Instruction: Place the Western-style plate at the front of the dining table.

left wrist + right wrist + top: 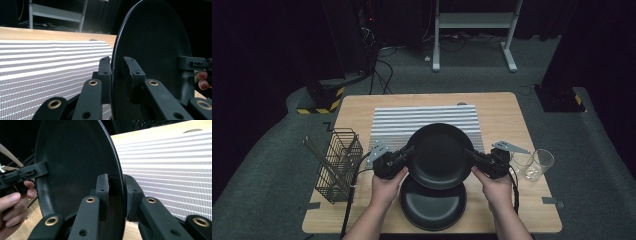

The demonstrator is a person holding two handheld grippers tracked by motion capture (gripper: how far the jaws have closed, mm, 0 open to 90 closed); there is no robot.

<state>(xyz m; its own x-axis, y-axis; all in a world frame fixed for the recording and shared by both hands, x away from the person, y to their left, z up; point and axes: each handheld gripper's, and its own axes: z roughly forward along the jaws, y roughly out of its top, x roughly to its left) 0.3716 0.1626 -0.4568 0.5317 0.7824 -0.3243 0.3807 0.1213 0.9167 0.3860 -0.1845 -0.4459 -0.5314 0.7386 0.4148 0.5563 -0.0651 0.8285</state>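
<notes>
The upper black plate is held off the desk between both claws, above a second black plate that lies at the near edge of the desk. The left claw is clamped on the upper plate's left rim, its jaws pinching the rim from both faces in the left gripper view, and the right claw grips the opposite rim in the same way. Beyond the plate lies a striped placemat. A wire cutlery basket stands at the left of the desk and two clear glasses at the right.
</notes>
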